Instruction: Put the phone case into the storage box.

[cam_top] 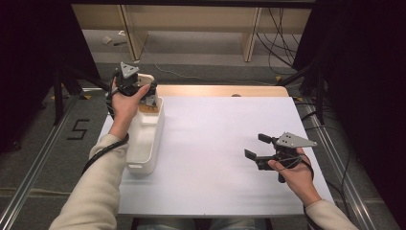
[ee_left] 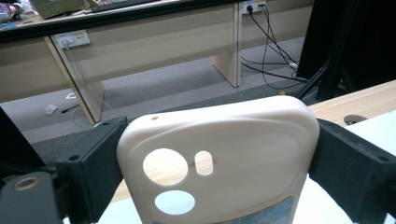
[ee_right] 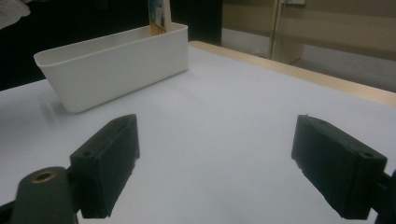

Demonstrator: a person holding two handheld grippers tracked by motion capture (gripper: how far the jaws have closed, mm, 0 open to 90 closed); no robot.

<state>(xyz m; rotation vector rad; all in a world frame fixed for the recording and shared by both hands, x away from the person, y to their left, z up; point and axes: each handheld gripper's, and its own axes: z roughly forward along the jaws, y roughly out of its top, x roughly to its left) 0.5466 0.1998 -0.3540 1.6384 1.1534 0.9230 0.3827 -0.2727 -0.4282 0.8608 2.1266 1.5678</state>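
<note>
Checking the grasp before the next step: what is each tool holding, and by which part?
The left tool clamps a cream phone case by its two side edges, near the camera cutouts. The right tool holds nothing.

Phone case point(ee_left: 219, 154) between left gripper point(ee_left: 205, 158) jaws: cream, matt, smooth, looks like soft plastic or silicone. Both sets of jaw pads: black, matt, slightly grainy plastic. Brass-coloured metal insert low on jaw arm. Bin point(cam_top: 143, 139) below left gripper: white plastic, smooth, faint sheen. Table cover point(cam_top: 215, 158) under right gripper point(cam_top: 254, 146): white, matt, paper-like sheet. Table edge point(cam_top: 220, 90) beyond it: light wood-look, smooth. Plate on top of right gripper: grey, matt, metal-looking. Sleeve point(cam_top: 95, 196): beige knit cloth.
</note>
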